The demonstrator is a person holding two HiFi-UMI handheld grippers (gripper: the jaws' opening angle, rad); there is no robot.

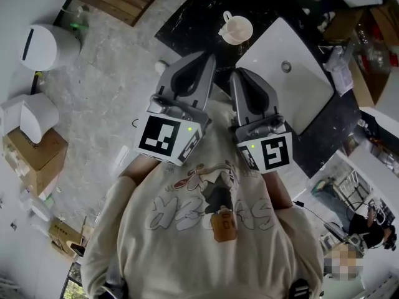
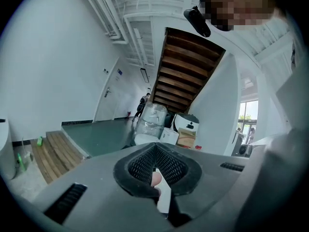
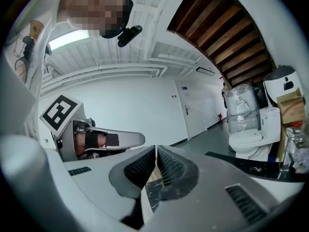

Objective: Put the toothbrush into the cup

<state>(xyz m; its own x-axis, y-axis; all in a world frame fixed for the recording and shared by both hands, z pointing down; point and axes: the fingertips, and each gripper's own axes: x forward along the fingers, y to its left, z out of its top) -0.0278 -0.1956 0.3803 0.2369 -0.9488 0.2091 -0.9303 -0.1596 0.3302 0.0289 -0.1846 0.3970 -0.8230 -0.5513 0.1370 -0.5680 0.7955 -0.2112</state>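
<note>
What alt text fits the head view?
A person holds the left gripper and right gripper side by side, jaws shut, aimed at a black counter with a white cup and white sink.

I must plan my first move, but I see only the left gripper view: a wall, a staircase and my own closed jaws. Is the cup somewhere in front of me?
Observer: Yes. In the head view the cup stands upright on the black counter, ahead of you.
Operator: And where is the toothbrush?
Observer: I find no toothbrush in any view. Next to the cup there is only a white sink.
Operator: On my right side, is something held?
Observer: No. The right gripper has its jaws together, with nothing between them.
</note>
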